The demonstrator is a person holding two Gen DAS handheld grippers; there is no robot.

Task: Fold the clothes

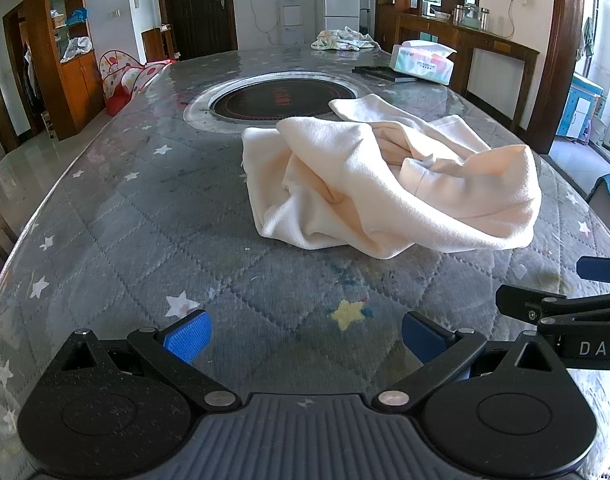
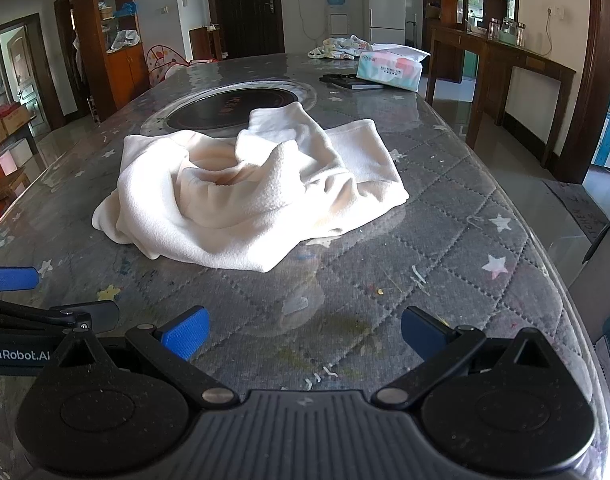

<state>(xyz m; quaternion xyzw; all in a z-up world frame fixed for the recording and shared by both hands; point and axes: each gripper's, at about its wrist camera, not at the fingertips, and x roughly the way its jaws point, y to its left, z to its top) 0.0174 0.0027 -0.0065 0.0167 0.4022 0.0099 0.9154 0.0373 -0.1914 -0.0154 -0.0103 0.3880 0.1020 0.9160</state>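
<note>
A cream fleece garment (image 1: 389, 184) lies crumpled in a heap on the grey star-patterned table cover (image 1: 153, 216); it also shows in the right wrist view (image 2: 249, 192). My left gripper (image 1: 305, 338) is open and empty, held over the table short of the garment's near edge. My right gripper (image 2: 305, 334) is open and empty, also short of the garment. Each gripper shows at the edge of the other's view: the right one (image 1: 577, 292) and the left one (image 2: 45, 292).
A round black cooktop (image 1: 277, 100) is set into the table behind the garment. A tissue pack (image 1: 423, 62), a flat black object (image 1: 385, 73) and a patterned cloth (image 1: 343, 40) lie at the far end. The table edge curves off on both sides.
</note>
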